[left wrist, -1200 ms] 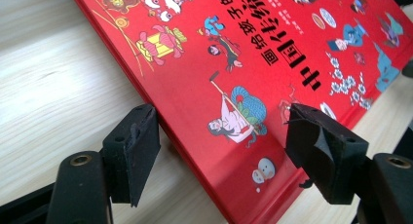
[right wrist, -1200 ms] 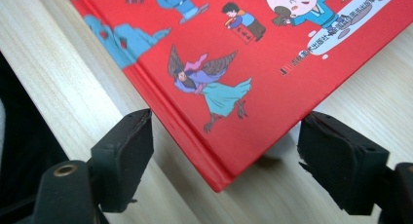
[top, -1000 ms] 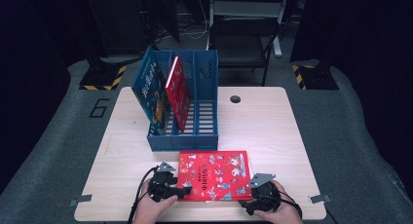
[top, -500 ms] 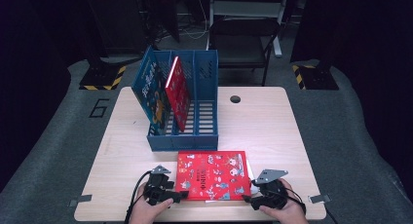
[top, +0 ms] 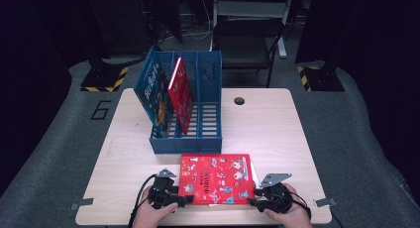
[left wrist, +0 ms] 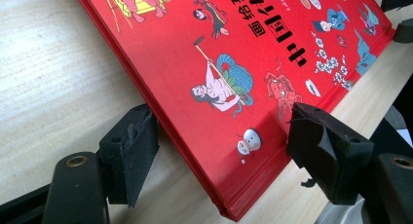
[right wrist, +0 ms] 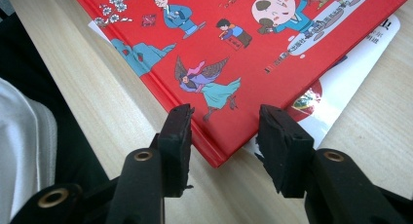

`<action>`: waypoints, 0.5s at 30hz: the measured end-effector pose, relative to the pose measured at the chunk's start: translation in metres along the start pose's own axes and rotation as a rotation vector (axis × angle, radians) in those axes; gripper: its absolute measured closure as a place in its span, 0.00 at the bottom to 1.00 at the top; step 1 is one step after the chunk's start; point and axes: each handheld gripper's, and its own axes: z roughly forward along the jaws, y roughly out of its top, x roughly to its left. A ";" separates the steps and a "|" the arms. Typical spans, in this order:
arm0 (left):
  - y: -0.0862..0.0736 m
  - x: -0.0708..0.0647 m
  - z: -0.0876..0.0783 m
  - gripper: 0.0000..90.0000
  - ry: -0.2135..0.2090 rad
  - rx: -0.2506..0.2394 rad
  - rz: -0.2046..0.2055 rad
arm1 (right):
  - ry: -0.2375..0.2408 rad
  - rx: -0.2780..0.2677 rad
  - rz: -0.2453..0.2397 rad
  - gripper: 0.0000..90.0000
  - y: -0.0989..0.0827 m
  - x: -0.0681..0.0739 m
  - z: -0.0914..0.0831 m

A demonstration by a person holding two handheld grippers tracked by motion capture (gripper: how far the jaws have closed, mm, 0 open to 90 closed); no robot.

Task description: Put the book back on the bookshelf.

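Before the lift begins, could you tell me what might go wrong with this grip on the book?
Both grippers, left and right, straddle only near corners of the red book, so it may sag or slip. The right jaws have just been closing; the white sheet under the book could stay behind. The blue file rack stands close ahead.

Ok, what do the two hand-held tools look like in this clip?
Both are black. The left tool and right tool each carry a grey three-cornered plate on top and trail a black cable. Each has two chunky black jaws with blocky pads on arms with brass-coloured rivets. No sleeves are visible.
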 end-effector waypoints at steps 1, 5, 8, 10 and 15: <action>-0.001 -0.001 0.000 0.30 0.000 -0.005 -0.004 | 0.001 0.002 0.000 0.64 0.000 0.000 0.000; -0.004 -0.003 -0.003 0.30 0.009 -0.002 -0.003 | 0.014 0.009 0.007 0.66 -0.001 0.004 -0.001; -0.005 -0.002 -0.004 0.30 -0.008 0.011 -0.001 | 0.034 0.013 0.014 0.73 -0.005 0.009 -0.004; -0.005 -0.002 -0.003 0.30 -0.007 0.003 -0.003 | 0.045 0.013 0.012 0.78 -0.011 0.012 -0.007; -0.004 -0.001 -0.002 0.29 -0.009 0.008 0.006 | 0.013 0.003 0.007 0.67 -0.013 0.015 -0.007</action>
